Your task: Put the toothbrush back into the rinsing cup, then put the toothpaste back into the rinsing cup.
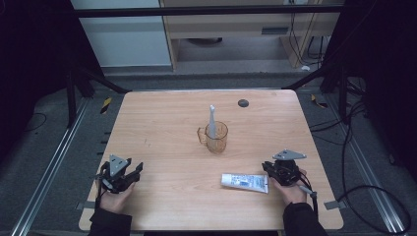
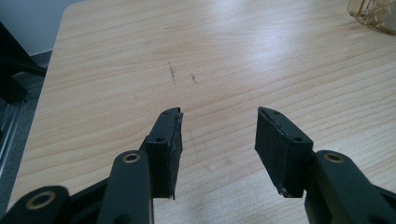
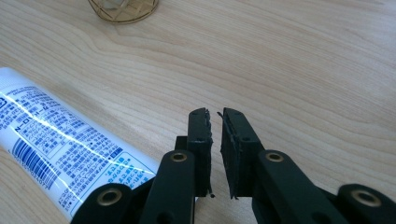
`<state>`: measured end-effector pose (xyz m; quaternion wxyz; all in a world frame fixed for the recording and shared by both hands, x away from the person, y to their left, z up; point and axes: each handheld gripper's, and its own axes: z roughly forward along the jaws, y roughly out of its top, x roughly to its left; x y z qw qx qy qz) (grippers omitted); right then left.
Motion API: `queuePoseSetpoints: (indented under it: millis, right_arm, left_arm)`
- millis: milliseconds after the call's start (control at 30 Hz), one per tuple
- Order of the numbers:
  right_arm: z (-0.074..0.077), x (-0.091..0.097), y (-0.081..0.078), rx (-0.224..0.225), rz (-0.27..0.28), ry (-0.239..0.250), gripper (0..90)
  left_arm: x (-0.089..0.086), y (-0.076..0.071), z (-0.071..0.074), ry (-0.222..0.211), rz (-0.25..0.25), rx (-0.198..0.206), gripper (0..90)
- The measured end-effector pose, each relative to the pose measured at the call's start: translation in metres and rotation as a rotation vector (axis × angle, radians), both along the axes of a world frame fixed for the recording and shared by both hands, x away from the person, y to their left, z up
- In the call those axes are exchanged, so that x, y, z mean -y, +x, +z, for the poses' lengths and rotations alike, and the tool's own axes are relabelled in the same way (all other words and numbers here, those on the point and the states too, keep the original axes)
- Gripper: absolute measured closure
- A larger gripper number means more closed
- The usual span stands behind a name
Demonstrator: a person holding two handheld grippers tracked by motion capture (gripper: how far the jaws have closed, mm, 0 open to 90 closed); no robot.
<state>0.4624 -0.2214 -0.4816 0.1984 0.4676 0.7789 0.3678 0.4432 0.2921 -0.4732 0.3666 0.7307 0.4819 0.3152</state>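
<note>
A white tube (image 1: 245, 182) with blue print lies flat on the wooden table (image 1: 167, 128) in the lower right of the high view, its long axis running nearly left to right, slightly tilted. Bare wood lies open to its left and below it toward the near edge. The right gripper (image 1: 273, 173) sits just beside the tube's right end, held in a hand (image 1: 291, 191). In the right gripper view its jaws stand almost pressed together, nothing between them, with the tube (image 3: 60, 140) alongside at lower left.

An amber cup (image 1: 214, 136) stands at mid-table, a pale stick-like thing (image 1: 212, 120) upright in it.

The left gripper (image 1: 134, 173), at lower left, has its jaws spread over bare wood in the left gripper view (image 2: 219, 135).
</note>
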Motion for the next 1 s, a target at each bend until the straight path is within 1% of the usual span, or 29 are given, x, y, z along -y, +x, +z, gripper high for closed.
queuePoseSetpoints:
  millis: [67, 167, 200, 267, 367, 467, 633, 767, 833, 867, 933, 1000]
  right_arm:
    - [-0.001, 0.0006, 0.0004, 0.0, 0.004, -0.011, 83.2]
    - [-0.0027, 0.0018, 0.0011, -0.011, -0.001, -0.012, 83.8]
    - [-0.003, 0.0019, 0.0011, -0.016, -0.005, -0.009, 83.8]
    - [-0.0037, 0.0027, 0.0015, -0.013, -0.006, -0.018, 83.4]
    - [-0.0047, 0.0023, 0.002, -0.009, -0.005, -0.017, 80.9]
    - [-0.0064, 0.0015, 0.003, -0.014, -0.002, -0.021, 81.2]
    - [-0.0082, 0.0007, 0.0046, -0.026, 0.01, -0.028, 84.5]
    - [-0.0083, -0.0013, 0.0036, -0.042, 0.026, -0.032, 87.9]
    - [-0.009, -0.0026, 0.003, -0.043, 0.038, -0.04, 89.1]
    - [-0.009, -0.0032, 0.0025, -0.05, 0.043, -0.04, 89.4]
    - [-0.0099, -0.0038, 0.0026, -0.046, 0.053, -0.053, 89.6]
    - [-0.0102, -0.0043, 0.0025, -0.053, 0.057, -0.052, 89.7]
  left_arm:
    - [0.0007, 0.0005, -0.0008, 0.008, -0.002, -0.003, 50.2]
    - [0.001, 0.0008, -0.0011, 0.011, -0.001, -0.003, 50.2]
    - [0.0009, 0.001, -0.0013, 0.011, 0.0, -0.005, 50.2]
    - [0.0003, 0.0019, -0.0017, 0.013, 0.001, -0.01, 50.2]
    - [0.0, 0.0026, -0.0025, 0.012, 0.004, -0.019, 50.1]
    - [-0.0007, 0.0031, -0.0028, 0.011, 0.008, -0.022, 49.9]
    - [-0.0013, 0.0036, -0.0032, 0.012, 0.009, -0.022, 49.8]
    - [-0.0015, 0.0035, -0.003, 0.011, 0.005, -0.022, 49.9]
    - [-0.0018, 0.0031, -0.0026, 0.011, 0.005, -0.02, 49.9]
    - [-0.0018, 0.003, -0.0025, 0.01, 0.005, -0.02, 50.0]
    - [-0.0019, 0.0029, -0.0025, 0.01, 0.005, -0.02, 50.0]
    - [-0.0018, 0.003, -0.0027, 0.008, 0.004, -0.022, 50.2]
